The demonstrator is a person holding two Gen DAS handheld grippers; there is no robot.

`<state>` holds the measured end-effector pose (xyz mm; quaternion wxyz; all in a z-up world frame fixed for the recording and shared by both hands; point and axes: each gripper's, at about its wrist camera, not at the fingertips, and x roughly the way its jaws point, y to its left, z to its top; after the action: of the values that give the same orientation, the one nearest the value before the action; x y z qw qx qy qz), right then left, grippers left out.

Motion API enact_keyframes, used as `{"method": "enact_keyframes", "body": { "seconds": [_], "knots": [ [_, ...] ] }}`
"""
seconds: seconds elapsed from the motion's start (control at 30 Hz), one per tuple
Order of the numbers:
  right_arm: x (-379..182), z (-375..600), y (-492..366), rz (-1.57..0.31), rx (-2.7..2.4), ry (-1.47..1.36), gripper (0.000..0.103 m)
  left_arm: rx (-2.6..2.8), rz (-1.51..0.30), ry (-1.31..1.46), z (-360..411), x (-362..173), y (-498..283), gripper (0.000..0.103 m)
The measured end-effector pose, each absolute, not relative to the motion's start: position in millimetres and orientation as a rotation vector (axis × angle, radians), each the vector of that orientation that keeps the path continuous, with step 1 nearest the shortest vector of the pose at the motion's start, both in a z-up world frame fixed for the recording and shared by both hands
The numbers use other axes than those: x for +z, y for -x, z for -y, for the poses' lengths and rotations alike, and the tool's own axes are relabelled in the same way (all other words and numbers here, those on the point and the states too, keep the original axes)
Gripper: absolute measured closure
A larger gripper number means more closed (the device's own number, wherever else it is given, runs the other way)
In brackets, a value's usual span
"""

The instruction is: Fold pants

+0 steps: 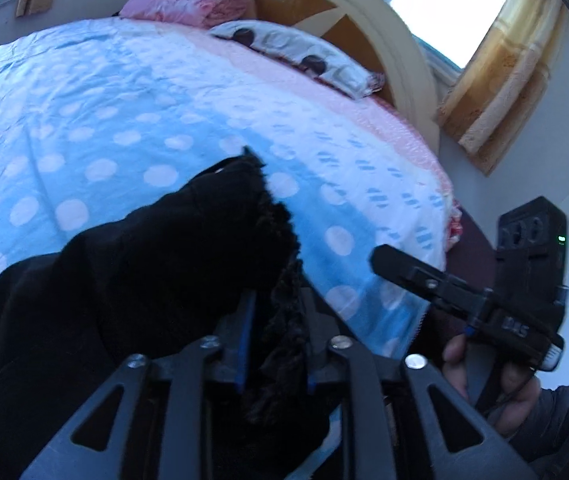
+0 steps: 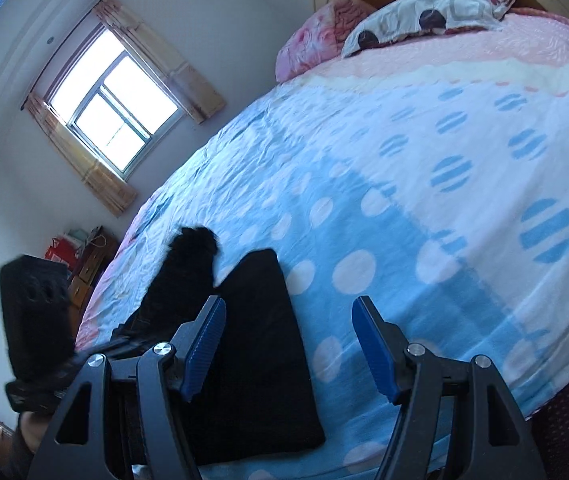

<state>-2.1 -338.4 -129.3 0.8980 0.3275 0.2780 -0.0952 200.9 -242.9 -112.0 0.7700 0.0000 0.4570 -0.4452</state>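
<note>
The black pants [image 1: 172, 248] lie on the blue polka-dot bed cover. My left gripper [image 1: 276, 320] is shut on a fuzzy-lined edge of the pants and holds that part raised above the bed. In the right wrist view the pants [image 2: 260, 360] lie flat on the cover, with a lifted part to their left [image 2: 188, 264]. My right gripper [image 2: 288, 344] is open and empty, its blue pads [image 2: 376, 348] above the pants' right edge. It also shows in the left wrist view [image 1: 404, 272], held off the bed's right side.
The bed cover [image 1: 124, 112] spreads wide beyond the pants. Pillows [image 1: 296, 56] and a pink blanket [image 1: 188, 0] lie by the curved headboard [image 1: 404, 56]. A curtained window [image 2: 116, 112] and a small cluttered cabinet [image 2: 84, 256] are beside the bed.
</note>
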Motion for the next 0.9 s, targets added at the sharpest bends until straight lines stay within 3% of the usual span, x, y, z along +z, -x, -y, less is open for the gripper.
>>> {"method": "enact_keyframes", "body": {
  "seconds": [0.03, 0.1, 0.2, 0.3, 0.53, 0.57, 0.67, 0.77, 0.83, 0.9],
  "knots": [
    [-127.7, 337.9, 3.7, -0.571, -0.198, -0.670, 0.036, -0.975, -0.966, 0.004, 238.0, -105.2, -196.7, 0.065],
    [-126.5, 336.3, 5.2, -0.572, -0.200, -0.653, 0.036, -0.984, -0.911, 0.019, 226.0, -92.5, -190.4, 0.044],
    [-122.8, 325.6, 7.3, -0.581, -0.190, -0.592, 0.036, -0.967, -0.832, 0.039, 204.9, -73.3, -180.1, 0.028],
    [-117.3, 305.8, 4.5, -0.606, -0.114, -0.509, 0.036, -0.911, -0.774, 0.067, 175.8, -65.4, -171.8, 0.018],
    [-115.4, 267.9, -8.7, -0.684, -0.044, -0.345, 0.037, -0.671, -0.784, 0.089, 116.1, -99.8, -167.0, 0.014],
    [-117.3, 260.7, -14.6, -0.718, -0.035, -0.309, 0.042, -0.655, -0.801, 0.108, 107.6, -107.0, -166.9, 0.014],
    [-131.3, 243.8, -33.0, -0.845, -0.028, -0.212, 0.068, -0.606, -0.808, 0.096, 93.3, -120.3, -162.6, 0.014],
    [-137.1, 237.7, -36.6, -0.884, -0.033, -0.165, 0.077, -0.543, -0.773, 0.014, 94.0, -122.3, -157.0, 0.011],
    [-125.9, 236.2, -30.5, -0.855, -0.034, -0.135, 0.091, -0.513, -0.743, -0.019, 93.8, -122.2, -156.1, 0.004],
    [-114.4, 240.3, -24.4, -0.832, -0.043, -0.122, 0.092, -0.497, -0.730, -0.030, 93.2, -123.3, -157.4, 0.001]
  ]
}}
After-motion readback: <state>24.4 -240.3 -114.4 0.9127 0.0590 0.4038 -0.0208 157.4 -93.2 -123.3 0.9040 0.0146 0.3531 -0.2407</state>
